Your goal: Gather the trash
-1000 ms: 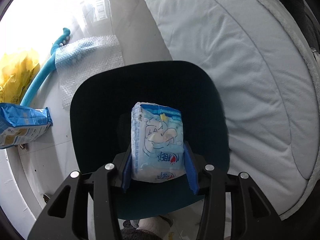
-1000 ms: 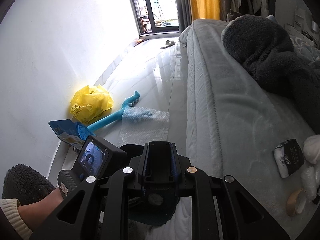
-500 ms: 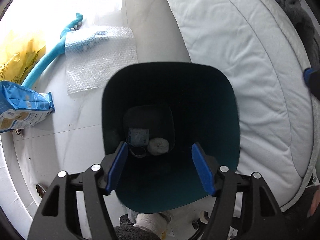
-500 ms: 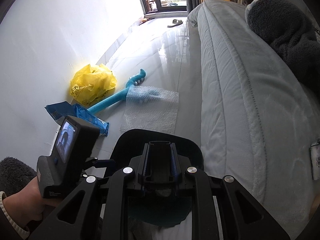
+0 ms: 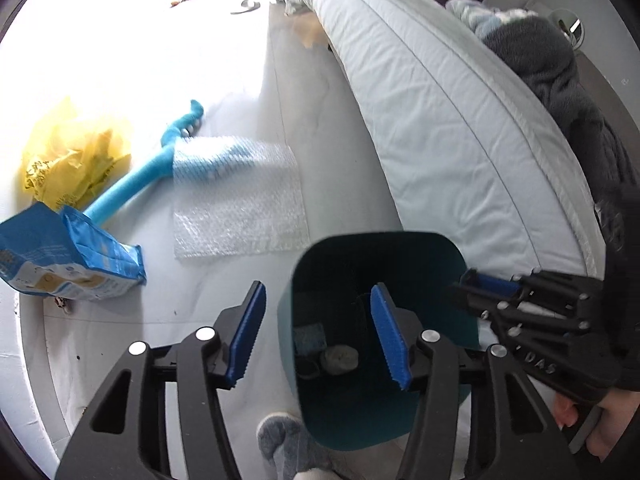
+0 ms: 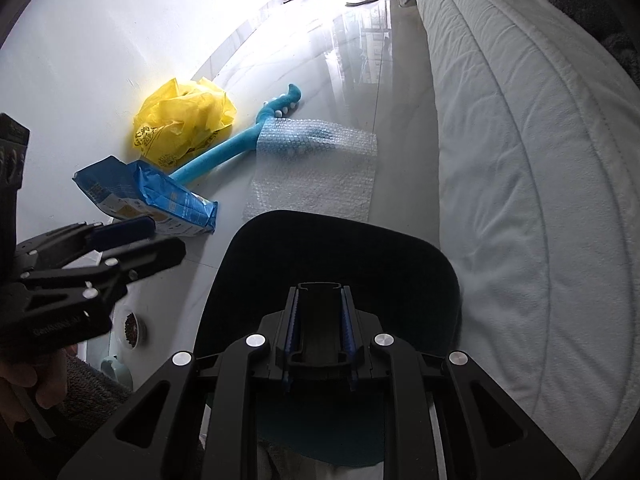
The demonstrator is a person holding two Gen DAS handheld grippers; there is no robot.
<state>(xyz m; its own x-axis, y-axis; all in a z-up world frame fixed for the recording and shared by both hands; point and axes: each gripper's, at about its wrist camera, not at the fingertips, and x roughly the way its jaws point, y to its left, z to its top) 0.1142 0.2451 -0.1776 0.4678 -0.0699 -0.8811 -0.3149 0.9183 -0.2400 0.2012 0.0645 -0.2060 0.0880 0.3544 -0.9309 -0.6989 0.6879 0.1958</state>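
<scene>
A dark teal bin [image 5: 404, 252] stands on the white floor beside the bed; it also shows in the right wrist view [image 6: 400, 252]. Inside lie a small blue-and-white packet [image 5: 309, 338] and a crumpled grey wad [image 5: 339, 357]. My left gripper [image 5: 320, 338] is open and empty, astride the bin's near left rim. My right gripper [image 6: 319, 342] is shut and empty above the bin's opening; it shows at the bin's right rim in the left wrist view [image 5: 486, 282]. On the floor lie a bubble wrap sheet [image 5: 240, 204], a blue snack bag [image 5: 76, 268] and a crumpled yellow plastic bag [image 5: 72, 160].
A long blue foam toy [image 5: 148, 176] lies partly under the bubble wrap. The bed's white quilt [image 5: 460, 120] runs along the right, with a dark fleece [image 5: 560, 64] on top. A white wall [image 6: 100, 40] borders the left. A small dish [image 6: 130, 326] sits on the floor.
My left gripper opened and dropped the blue-and-white packet into the bin, then swung left and tilted up. My right gripper came over the bin.
</scene>
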